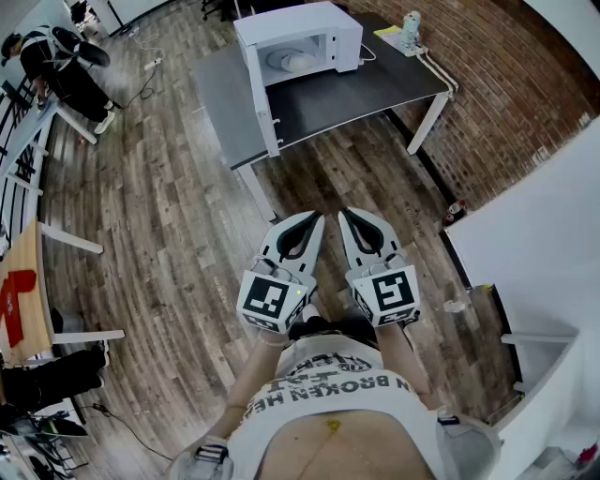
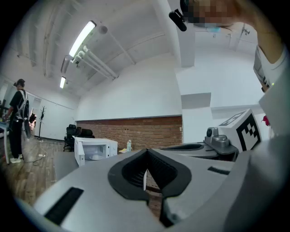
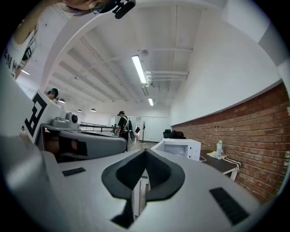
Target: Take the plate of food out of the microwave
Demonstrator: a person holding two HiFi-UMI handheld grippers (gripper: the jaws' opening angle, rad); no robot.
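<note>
Left gripper (image 1: 317, 218) and right gripper (image 1: 343, 215), smooth grey shells, closed, empty; boxy white microwave (image 1: 309, 26) open.

Rough brick wall (image 1: 511, 103), wooden floor (image 1: 159, 206), smooth microwave (image 1: 300, 23).

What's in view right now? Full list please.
microwave: 1, white, door open, on the table
plate: 1, white, inside the microwave
table: 1, dark top with white legs, beside the brick wall
bottle-like item: 1, white, at the table's far corner
brick wall: 1, red-brown, right side
floor: wood planks, brown
other person: 1, dark clothes, far left
left gripper: grey, shut, empty, well short of the table
right gripper: grey, shut, empty, beside the left one
</note>
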